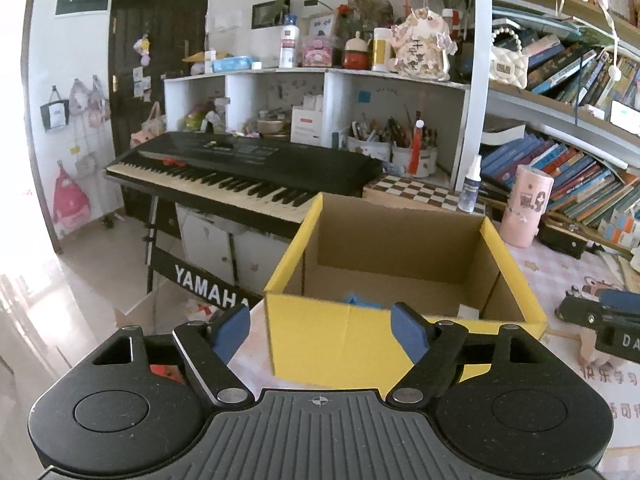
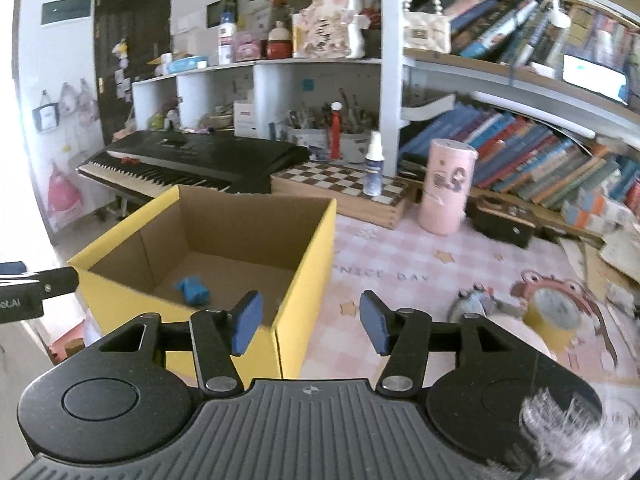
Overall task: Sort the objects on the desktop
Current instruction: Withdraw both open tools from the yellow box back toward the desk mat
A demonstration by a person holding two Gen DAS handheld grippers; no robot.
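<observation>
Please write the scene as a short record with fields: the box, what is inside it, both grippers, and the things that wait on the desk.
box: yellow cardboard box, open top, on the pink checked tablecloth
inside box: one blue object on the floor of the box
left gripper: open, empty, in front of the box
right gripper: open, empty, at the box's right corner
on desk: pink cylinder, spray bottle, yellow tape roll

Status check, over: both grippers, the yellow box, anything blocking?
Left gripper open, empty. Right gripper open, empty. Yellow box open-topped, blue object inside. Nothing blocking its opening.
</observation>
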